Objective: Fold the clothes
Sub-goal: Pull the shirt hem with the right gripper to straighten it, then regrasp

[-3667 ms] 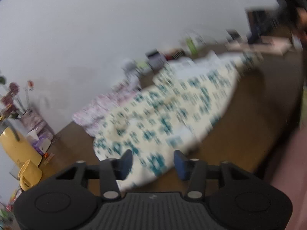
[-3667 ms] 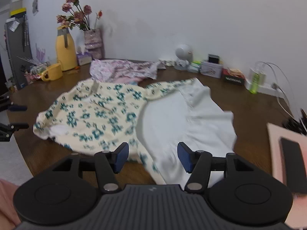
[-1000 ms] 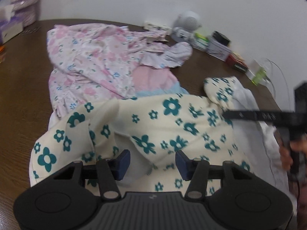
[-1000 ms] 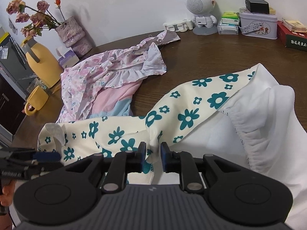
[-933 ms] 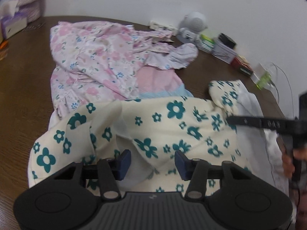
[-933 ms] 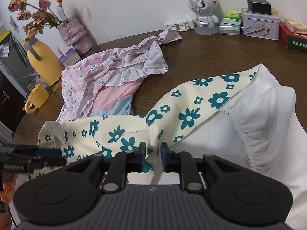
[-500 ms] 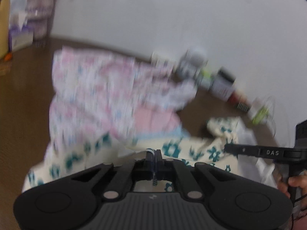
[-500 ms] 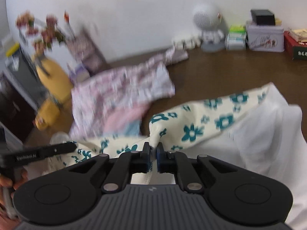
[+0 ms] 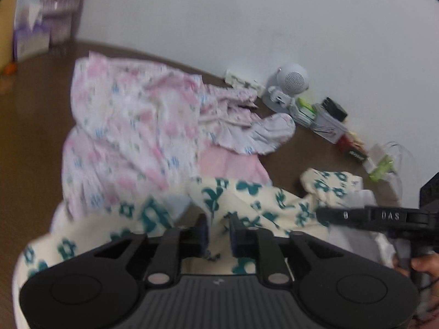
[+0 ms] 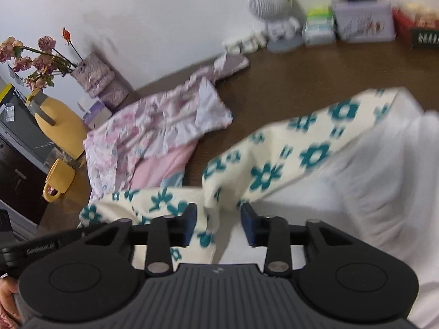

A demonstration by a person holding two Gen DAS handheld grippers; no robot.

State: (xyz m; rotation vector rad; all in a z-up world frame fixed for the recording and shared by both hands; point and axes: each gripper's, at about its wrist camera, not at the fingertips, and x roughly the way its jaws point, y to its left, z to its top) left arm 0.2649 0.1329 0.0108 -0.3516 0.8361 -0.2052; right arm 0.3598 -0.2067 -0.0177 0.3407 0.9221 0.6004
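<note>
A cream garment with teal flowers [image 9: 274, 203] lies bunched on the brown table [image 10: 301, 74], its white inside [image 10: 384, 170] turned up on the right. My left gripper [image 9: 218, 233] has its jaws a little apart, with a fold of the flowered cloth loose between them. My right gripper [image 10: 218, 227] stands wider open around a raised fold of the same garment [image 10: 315, 153]. A second garment, pink with a floral print [image 9: 131, 126], lies crumpled just beyond. The right gripper's arm [image 9: 356, 215] shows at the right edge of the left wrist view, a hand [image 9: 428, 263] on it.
Along the wall stand a white robot-shaped speaker [image 10: 267, 2], a lilac tin [image 10: 362, 19] and small boxes. At the far left are a vase of dried flowers [image 10: 96, 79], a yellow jug [image 10: 57, 120] and a yellow mug [image 10: 59, 181]. Bare wood shows between the garments and the wall.
Half a second ago both grippers were shut tight on the flowered cloth. Both have since parted their jaws, the right more than the left, and the cloth has sagged.
</note>
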